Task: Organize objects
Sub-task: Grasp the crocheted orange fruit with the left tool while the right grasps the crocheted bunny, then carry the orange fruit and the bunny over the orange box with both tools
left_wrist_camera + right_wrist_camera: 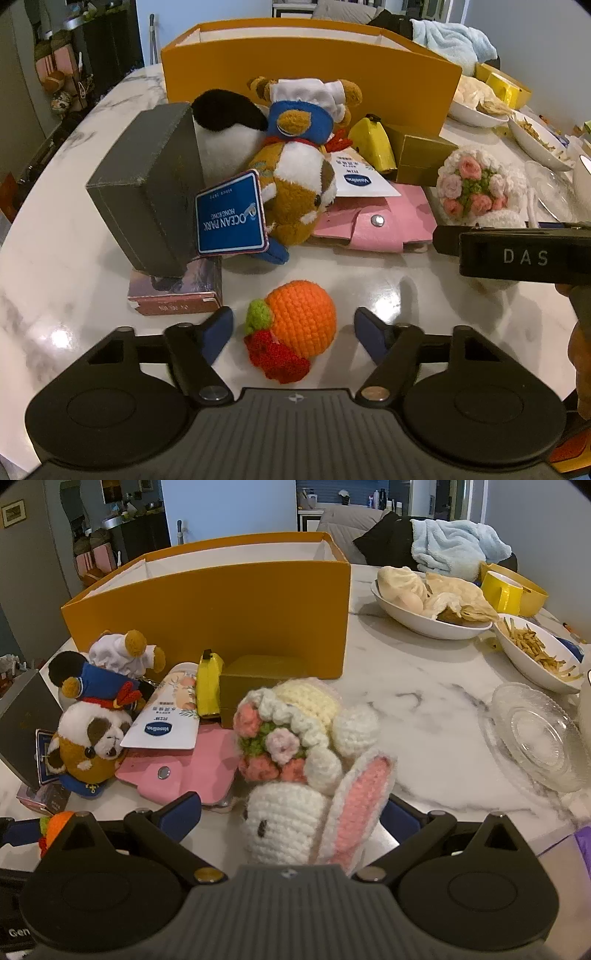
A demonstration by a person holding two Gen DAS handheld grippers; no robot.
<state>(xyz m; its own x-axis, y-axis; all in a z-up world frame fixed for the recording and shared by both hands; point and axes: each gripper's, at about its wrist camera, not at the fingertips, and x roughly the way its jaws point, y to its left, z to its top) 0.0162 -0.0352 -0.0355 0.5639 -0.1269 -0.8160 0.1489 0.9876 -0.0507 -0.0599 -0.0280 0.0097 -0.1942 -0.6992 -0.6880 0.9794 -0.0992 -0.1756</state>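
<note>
The grey box (pixel 147 184) hides most of the book (pixel 177 295) beneath it and the left side of the black-and-white plush (pixel 225 129). At 3 o'clock in the left view the right tongs (pixel 517 254) run off the edge — only "DAS" reads. The rabbit (pixel 291 823) hides the right tongs' right fingertip.

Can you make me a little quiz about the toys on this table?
1. True or false: the left hand-held gripper is shut on the crochet orange.
2. What sits between the right hand-held gripper fingers? A) crochet bunny B) Vaseline tube C) glass plate
3. Fill in: the pink pouch lies in front of the big ______ box.

Key: 1 false, its fingers are open on either side of it; 2 A; 3 orange.
</note>
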